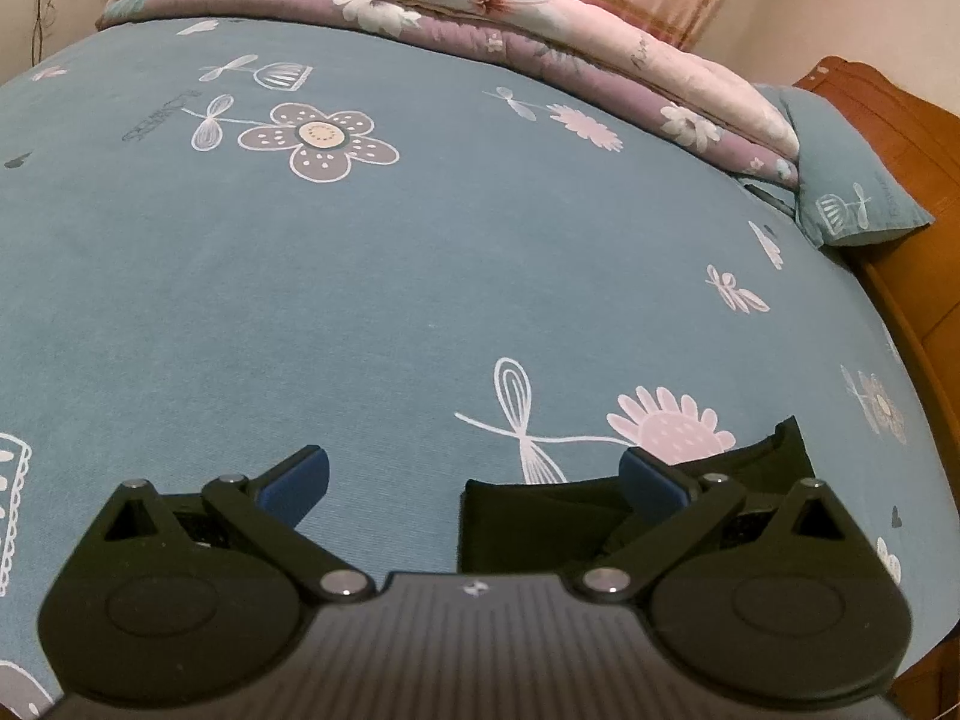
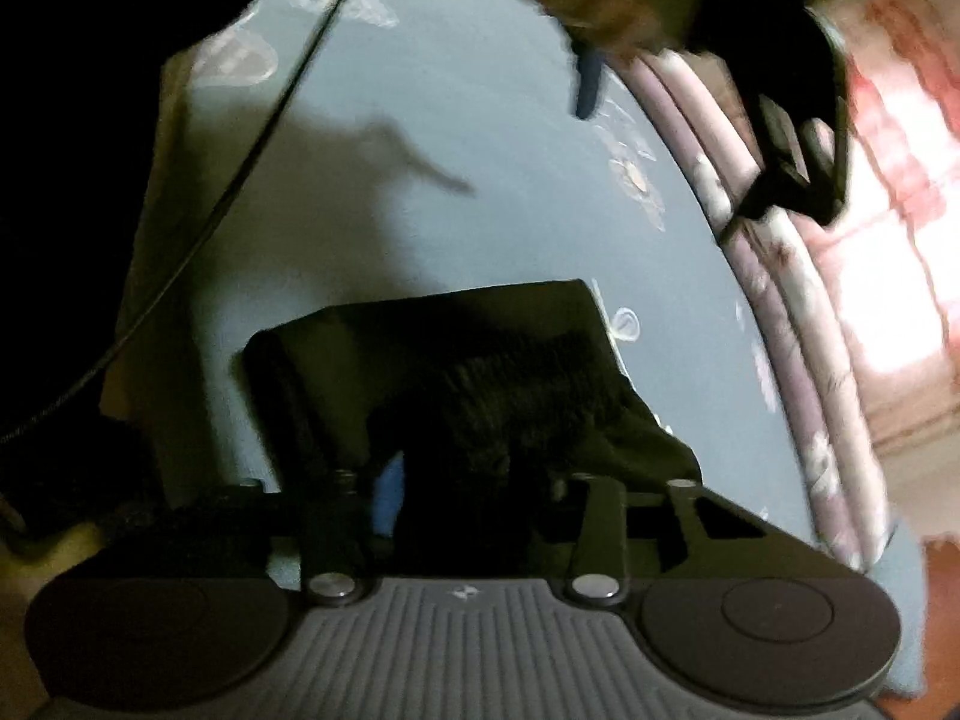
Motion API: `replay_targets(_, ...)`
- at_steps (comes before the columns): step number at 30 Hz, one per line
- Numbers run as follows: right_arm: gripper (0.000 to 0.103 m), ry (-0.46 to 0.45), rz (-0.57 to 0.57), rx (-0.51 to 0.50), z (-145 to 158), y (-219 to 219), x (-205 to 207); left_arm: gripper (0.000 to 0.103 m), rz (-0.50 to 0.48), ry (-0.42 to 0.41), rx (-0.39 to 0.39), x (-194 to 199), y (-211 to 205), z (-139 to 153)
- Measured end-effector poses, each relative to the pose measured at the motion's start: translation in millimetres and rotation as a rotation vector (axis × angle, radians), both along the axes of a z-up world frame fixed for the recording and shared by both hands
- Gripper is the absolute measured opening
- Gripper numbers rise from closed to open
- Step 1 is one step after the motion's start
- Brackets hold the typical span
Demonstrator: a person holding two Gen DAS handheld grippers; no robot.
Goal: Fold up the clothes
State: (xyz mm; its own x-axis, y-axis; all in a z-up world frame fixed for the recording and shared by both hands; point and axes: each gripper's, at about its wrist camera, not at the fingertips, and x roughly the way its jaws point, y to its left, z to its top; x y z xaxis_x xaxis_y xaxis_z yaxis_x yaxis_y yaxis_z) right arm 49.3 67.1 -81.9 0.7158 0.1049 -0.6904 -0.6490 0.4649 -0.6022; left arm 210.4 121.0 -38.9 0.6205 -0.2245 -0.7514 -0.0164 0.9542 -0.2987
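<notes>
Left wrist: left gripper (image 1: 474, 480) agape, right gripper (image 2: 474, 492) pinching black garment (image 2: 480, 372)

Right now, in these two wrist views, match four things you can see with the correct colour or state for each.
Things:
1. left gripper
2. black garment
3. bedsheet
4. quilt

Descriptions:
A. pink and purple, floral, folded at the far edge
B. blue-grey with drawn flowers
C. dark, lying folded on the bed
D. jaws wide open, holding nothing

Pairs: 1-D, 2-C, 3-B, 4-A
</notes>
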Motion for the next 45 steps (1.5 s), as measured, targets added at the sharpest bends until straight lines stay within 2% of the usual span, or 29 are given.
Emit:
replay_targets(6, 0.034, 0.065, -0.069, 0.172, 37.4, -20.5, 20.9, 0.102, 0.025, -0.001, -0.018, 0.3, 5.9, 0.0)
replay_targets(13, 0.032, -0.003, -0.097, 0.258, 66.2, -19.7, 37.9, 0.102, 0.034, -0.008, -0.023, -1.1, 7.8, 0.9)
replay_targets(17, 0.033, 0.021, -0.083, 0.249, 57.8, -12.2, 34.5, 0.102, 0.036, -0.003, -0.021, -0.2, 7.7, -0.1)
replay_targets(22, 0.034, 0.055, -0.041, 0.157, 13.2, 4.4, 29.6, 0.102, 0.032, 0.005, -0.014, 0.5, 5.3, -1.0)
replay_targets(26, 0.048, 0.053, -0.041, 0.131, -0.3, 11.9, 28.6, 0.102, 0.014, 0.009, -0.006, 1.9, -0.9, -2.0)
replay_targets(29, 0.052, 0.083, -0.061, 0.199, 8.1, 4.7, 32.1, 0.102, -0.014, 0.012, 0.007, 2.5, -11.2, -2.1)
replay_targets(32, 0.055, 0.147, -0.096, 0.340, 28.3, -18.5, 35.5, 0.102, -0.079, 0.008, -0.009, 0.5, -24.7, 0.1)
replay_targets(34, 0.055, 0.171, -0.138, 0.418, 41.3, -41.0, 34.8, 0.102, -0.139, 0.006, -0.044, -1.7, -35.4, 1.9)
replay_targets(38, 0.055, 0.126, -0.303, 0.486, 56.8, -100.2, 28.2, 0.102, -0.295, 0.006, -0.091, -8.1, -68.0, 4.5)
replay_targets(42, 0.055, 0.055, -0.570, 0.558, 57.8, -173.7, 31.3, 0.102, -0.428, 0.036, -0.047, -12.3, -109.8, -4.5)
replay_targets(45, 0.054, 0.040, -0.656, 0.609, 55.7, -203.1, 33.1, 0.102, -0.480, 0.094, 0.017, -10.8, -134.5, -22.9)
